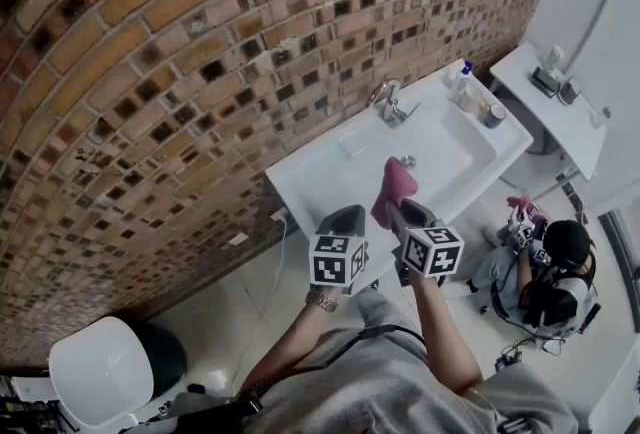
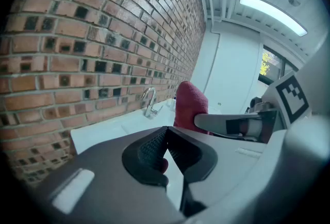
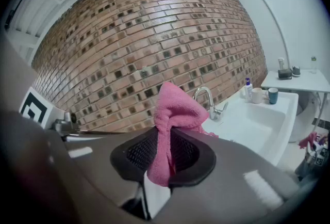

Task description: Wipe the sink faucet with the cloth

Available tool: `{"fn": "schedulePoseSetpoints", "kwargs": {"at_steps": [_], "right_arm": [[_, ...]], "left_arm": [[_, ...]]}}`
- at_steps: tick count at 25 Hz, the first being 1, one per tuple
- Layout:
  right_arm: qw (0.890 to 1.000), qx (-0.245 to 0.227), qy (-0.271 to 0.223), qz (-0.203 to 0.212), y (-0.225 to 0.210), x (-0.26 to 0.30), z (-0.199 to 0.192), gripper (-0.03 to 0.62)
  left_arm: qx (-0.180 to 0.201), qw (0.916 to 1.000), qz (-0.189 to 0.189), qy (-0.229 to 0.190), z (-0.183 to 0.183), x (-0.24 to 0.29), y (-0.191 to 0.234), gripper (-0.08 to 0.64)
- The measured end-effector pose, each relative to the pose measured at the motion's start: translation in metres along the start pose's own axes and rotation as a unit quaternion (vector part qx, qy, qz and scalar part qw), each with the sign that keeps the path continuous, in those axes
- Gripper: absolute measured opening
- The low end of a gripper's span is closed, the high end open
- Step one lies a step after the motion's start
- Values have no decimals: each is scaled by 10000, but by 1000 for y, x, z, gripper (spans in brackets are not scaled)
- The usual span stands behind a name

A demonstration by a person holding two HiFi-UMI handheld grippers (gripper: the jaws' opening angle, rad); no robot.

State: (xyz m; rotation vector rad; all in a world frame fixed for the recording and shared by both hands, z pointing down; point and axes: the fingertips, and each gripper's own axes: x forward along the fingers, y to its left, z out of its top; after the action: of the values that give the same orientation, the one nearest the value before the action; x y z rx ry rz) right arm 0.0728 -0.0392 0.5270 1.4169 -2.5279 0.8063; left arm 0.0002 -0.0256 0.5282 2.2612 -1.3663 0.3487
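Head view first: the right gripper (image 1: 402, 210) hangs over the front edge of the white sink (image 1: 300, 180), the pink cloth (image 1: 396, 184) poking out of it toward twelve o'clock. The faucet (image 1: 388, 104) stands well beyond at twelve by the brick wall (image 1: 150, 72), and the left gripper (image 1: 348, 216) sits just beside at nine o'clock. Over to the left gripper view, and its jaws are pressed together on nothing, the cloth rising at one o'clock. Right gripper view now: the jaws are clamped on the cloth, which stands up out of them, with the faucet apart at two o'clock.
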Motion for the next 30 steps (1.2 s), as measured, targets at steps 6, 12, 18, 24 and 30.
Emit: {"fn": "schedulePoseSetpoints", "kwargs": {"at_steps": [6, 12, 18, 24, 30], "right_arm": [[9995, -116, 97, -283, -99, 66, 60, 67], [9984, -183, -12, -544, -162, 141, 110, 67], [9976, 280, -350, -529, -189, 199, 173, 67], [9937, 1069, 25, -345, -204, 267, 175, 67], [9962, 863, -58, -122, -175, 272, 157, 67]], "left_arm": [[-69, 9996, 265, 11, 45, 41, 13, 18], [-253, 9966, 729, 292, 45, 64, 62, 18], [-247, 9975, 652, 145, 72, 73, 81, 18], [-293, 9960, 840, -62, 93, 68, 116, 18], [-445, 9943, 961, -133, 98, 75, 141, 18]]}}
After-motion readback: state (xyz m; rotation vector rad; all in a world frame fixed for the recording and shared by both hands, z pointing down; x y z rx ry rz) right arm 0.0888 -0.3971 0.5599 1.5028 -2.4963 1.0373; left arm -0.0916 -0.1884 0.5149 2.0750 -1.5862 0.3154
